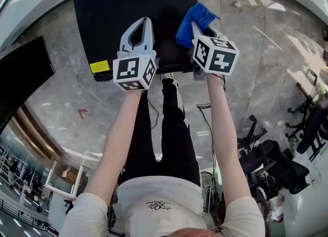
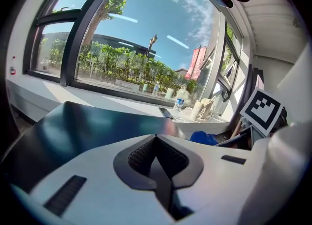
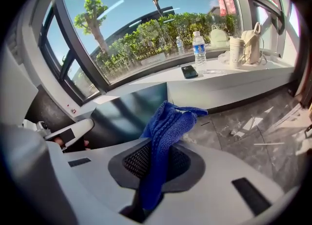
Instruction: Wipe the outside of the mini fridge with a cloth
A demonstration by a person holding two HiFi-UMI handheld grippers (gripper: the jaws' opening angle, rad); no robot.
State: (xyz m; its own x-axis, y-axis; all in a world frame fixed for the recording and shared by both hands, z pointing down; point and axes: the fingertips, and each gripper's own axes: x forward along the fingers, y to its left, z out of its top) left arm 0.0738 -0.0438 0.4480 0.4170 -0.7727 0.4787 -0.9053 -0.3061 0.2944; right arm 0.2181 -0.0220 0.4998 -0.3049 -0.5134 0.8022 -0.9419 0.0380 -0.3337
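Note:
The black mini fridge (image 1: pixel 128 5) stands on the floor in front of me, and I see its dark glossy top (image 2: pixel 83 126) from above. My left gripper (image 1: pixel 145 22) hovers over the fridge's front part; its jaws are shut with nothing between them (image 2: pixel 156 139). My right gripper (image 1: pixel 197 26) is at the fridge's right front corner, shut on a blue cloth (image 1: pixel 195 19). The cloth (image 3: pixel 168 121) sticks out past the pads and flops forward over the fridge's right edge (image 3: pixel 136 103). A yellow label (image 1: pixel 99 66) sits on the fridge's left front corner.
A white window sill (image 3: pixel 219 75) beyond the fridge carries a water bottle (image 3: pixel 197 46), a phone (image 3: pixel 189 71), a cup and bags. Office chairs (image 1: pixel 266 159) stand at the right. A dark panel (image 1: pixel 23 72) is at the left. Cables (image 1: pixel 205 123) trail over the marble floor.

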